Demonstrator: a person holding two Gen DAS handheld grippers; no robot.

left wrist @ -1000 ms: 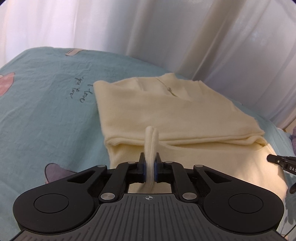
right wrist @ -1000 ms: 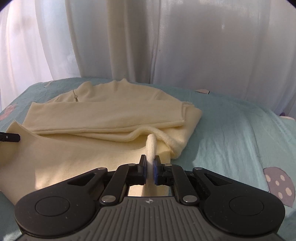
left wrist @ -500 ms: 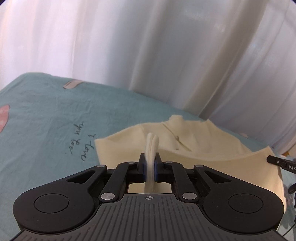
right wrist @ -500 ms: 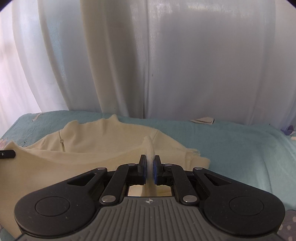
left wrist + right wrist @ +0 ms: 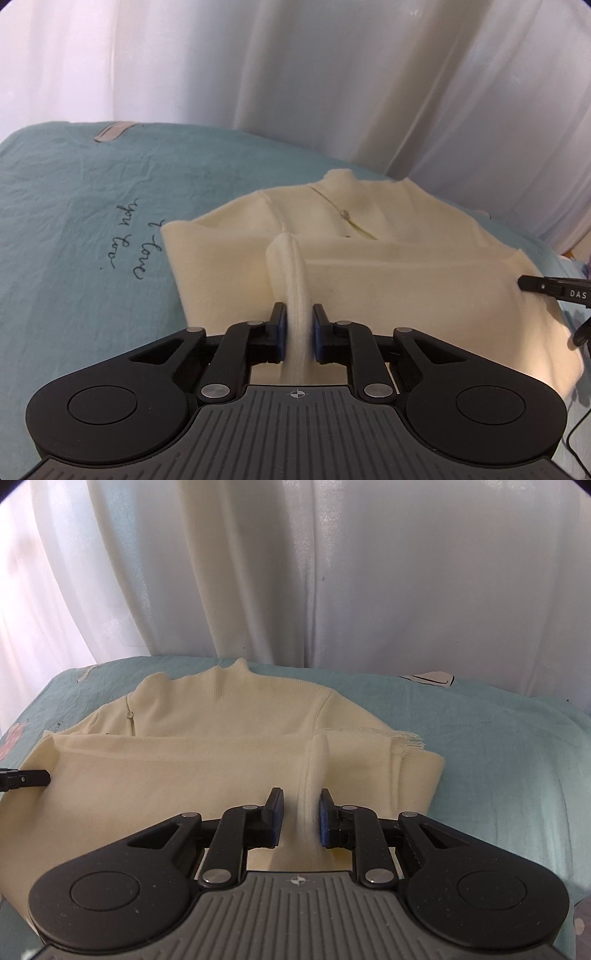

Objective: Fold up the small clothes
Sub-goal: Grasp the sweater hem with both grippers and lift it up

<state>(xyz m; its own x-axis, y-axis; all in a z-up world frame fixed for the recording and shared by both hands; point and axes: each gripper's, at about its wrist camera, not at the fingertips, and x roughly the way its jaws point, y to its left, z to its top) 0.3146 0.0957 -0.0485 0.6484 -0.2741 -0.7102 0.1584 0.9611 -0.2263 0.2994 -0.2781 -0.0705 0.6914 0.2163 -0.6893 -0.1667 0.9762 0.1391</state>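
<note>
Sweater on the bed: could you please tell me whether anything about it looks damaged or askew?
One thing: the cream sweater shows a tuft of loose, frayed threads poking out at its right edge, just beyond the folded-up layer. Otherwise the folded edge runs fairly straight.

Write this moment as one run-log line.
left gripper shut on sweater | right gripper jaws just opening, sweater between | sweater lies on bedsheet

We see the sweater [image 5: 369, 266] lying folded on the bedsheet [image 5: 74, 229], collar toward twelve o'clock, the curtain [image 5: 295, 572] hanging behind, the handwriting [image 5: 135, 240] at its nine o'clock
</note>
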